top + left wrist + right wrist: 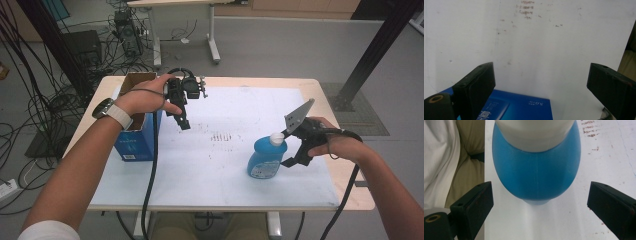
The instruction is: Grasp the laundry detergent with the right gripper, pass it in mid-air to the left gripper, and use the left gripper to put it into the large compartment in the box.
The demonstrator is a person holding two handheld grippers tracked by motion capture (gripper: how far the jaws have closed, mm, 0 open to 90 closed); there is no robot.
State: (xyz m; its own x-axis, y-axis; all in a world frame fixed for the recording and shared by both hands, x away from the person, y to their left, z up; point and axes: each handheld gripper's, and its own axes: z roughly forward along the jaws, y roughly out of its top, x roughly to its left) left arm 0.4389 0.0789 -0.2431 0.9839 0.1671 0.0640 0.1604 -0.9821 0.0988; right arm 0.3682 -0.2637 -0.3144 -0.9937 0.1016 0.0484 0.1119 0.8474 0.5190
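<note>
A blue bottle [266, 159] with a white cap [276, 138] stands upright on the white-topped table [210, 170], toward its right side. My right gripper [288, 148] sits just right of the bottle, open, with one jaw on each side of its neck and not touching. In the right gripper view the bottle [536, 172] and its cap [536, 135] loom close ahead of the open right gripper [540, 195]. My left gripper [183, 122] hangs open over the table beside a blue box [135, 137]. In the left gripper view the box [521, 107] lies below the empty left gripper [541, 75].
The blue box stands at the table's left edge, its cardboard top [136, 80] open. Faint brown marks [222, 136] stain the table top. Behind the table are a desk leg [214, 47], floor cables [35, 105] and a black post [372, 55].
</note>
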